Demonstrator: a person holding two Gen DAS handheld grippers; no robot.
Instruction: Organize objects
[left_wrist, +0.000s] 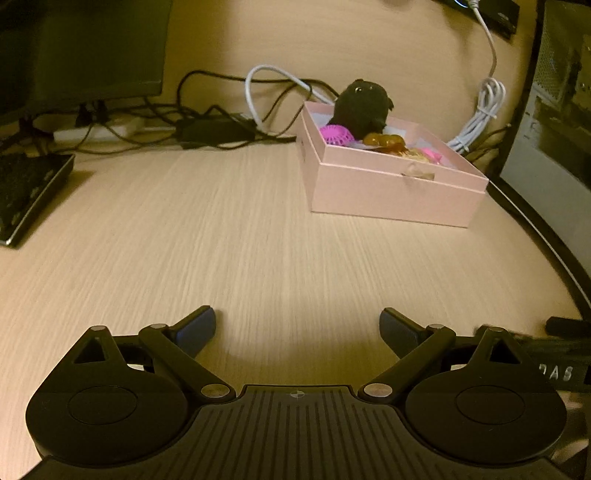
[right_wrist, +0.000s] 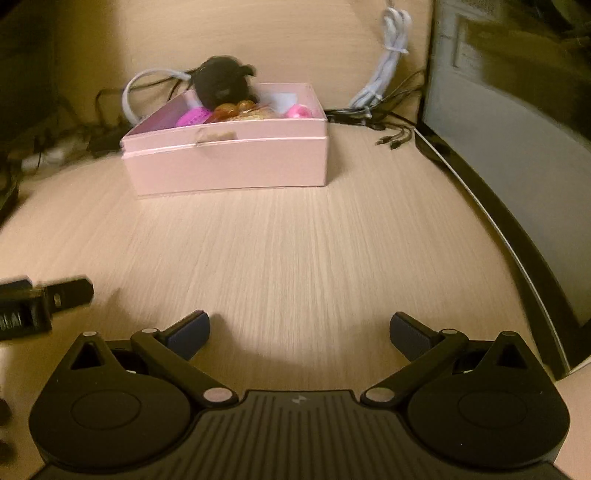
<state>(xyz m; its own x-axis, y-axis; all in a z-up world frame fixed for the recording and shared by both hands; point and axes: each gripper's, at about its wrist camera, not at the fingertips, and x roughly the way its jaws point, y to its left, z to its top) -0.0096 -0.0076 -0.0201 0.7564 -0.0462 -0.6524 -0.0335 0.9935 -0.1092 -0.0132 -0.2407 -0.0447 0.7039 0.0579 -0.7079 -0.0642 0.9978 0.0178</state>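
Note:
A pink box (left_wrist: 391, 188) stands on the wooden desk, far right in the left wrist view and ahead at centre-left in the right wrist view (right_wrist: 229, 166). In it sit a black plush toy (left_wrist: 364, 107) (right_wrist: 221, 85), a magenta plastic piece (left_wrist: 336, 134) (right_wrist: 194, 117), amber items (left_wrist: 384, 140) (right_wrist: 236, 109) and a pink item (right_wrist: 297, 110). My left gripper (left_wrist: 297, 330) is open and empty, low over the desk, well short of the box. My right gripper (right_wrist: 299, 332) is open and empty too. The left gripper's edge shows in the right wrist view (right_wrist: 44, 299).
A monitor (left_wrist: 81, 51) and a dark flat device (left_wrist: 29, 192) are at the left. Black cables and a power brick (left_wrist: 214, 129) lie behind. A white bundled cable (left_wrist: 480, 118) (right_wrist: 388, 74) lies by a computer case (left_wrist: 550, 122) (right_wrist: 517, 155) at the right.

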